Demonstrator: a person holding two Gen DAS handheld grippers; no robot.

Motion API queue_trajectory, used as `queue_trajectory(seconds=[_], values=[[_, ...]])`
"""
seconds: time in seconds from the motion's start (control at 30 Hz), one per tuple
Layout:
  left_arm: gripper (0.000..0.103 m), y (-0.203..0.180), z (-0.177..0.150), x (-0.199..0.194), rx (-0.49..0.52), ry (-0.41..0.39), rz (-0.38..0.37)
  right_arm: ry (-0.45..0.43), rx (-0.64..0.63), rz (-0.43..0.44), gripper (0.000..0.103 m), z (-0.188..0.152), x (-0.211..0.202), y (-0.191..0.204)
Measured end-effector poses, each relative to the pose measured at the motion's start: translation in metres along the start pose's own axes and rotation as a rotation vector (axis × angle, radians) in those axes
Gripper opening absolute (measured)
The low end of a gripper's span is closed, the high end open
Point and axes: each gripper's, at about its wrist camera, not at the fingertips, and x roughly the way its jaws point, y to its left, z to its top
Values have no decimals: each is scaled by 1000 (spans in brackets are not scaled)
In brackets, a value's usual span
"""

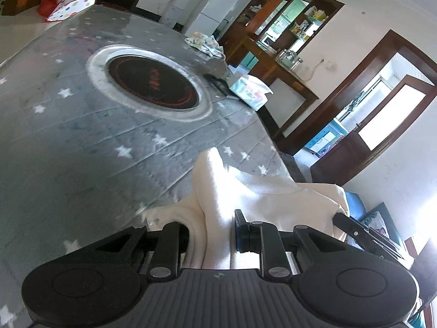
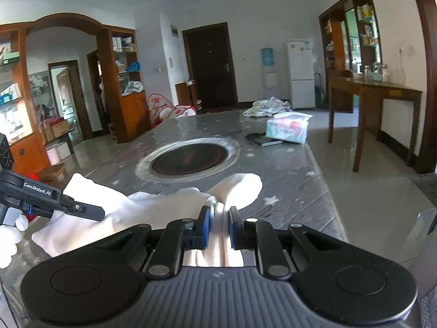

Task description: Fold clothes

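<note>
A cream-white garment (image 1: pixel 254 191) lies bunched at the near edge of the grey star-patterned table (image 1: pixel 82 125). My left gripper (image 1: pixel 210 227) is shut on a fold of it; cloth fills the gap between its fingers. In the right wrist view the same garment (image 2: pixel 153 205) spreads to the left, and my right gripper (image 2: pixel 220 220) is shut on a pinched ridge of it. The left gripper (image 2: pixel 95 211) shows at the left of that view, over the cloth. The right gripper's finger (image 1: pixel 352 228) shows at the right of the left wrist view.
A round black cooktop (image 2: pixel 189 157) in a metal ring is set in the table's middle. A tissue pack (image 2: pixel 288 128), a dark flat object (image 2: pixel 259 138) and a crumpled patterned cloth (image 2: pixel 266 108) lie at the far end. A wooden side table (image 2: pixel 374 93) stands to the right.
</note>
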Motion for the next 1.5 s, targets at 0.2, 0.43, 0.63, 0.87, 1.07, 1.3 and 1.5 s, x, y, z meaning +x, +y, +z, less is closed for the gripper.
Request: queue_trajectory(seconds=[0.2,0.43,0.63,0.87,1.07,1.3,1.5], values=[[22,-18,20,17,33,-7,-19,-22,-4,-48,12,17,3,-15],[22,-31,42,43,53,-4,-20,-22,4,-98,12,29,15,-34],[22,-18,39,73,-2,83,-32,22,19,-128,12,24,31,-48],[23,3,26,104,-73,196,-45,114,23,-151,12,5,58,-61],[26,13,14,112,-82,243,-53,173,19,-165,12,-7,73,-70],[27,17,-5,109,-92,339,-179,237,-5,-168,12,-21,67,-73],[46,12,-21,95,-46,360,-241,285,-38,-163,12,-32,54,-73]])
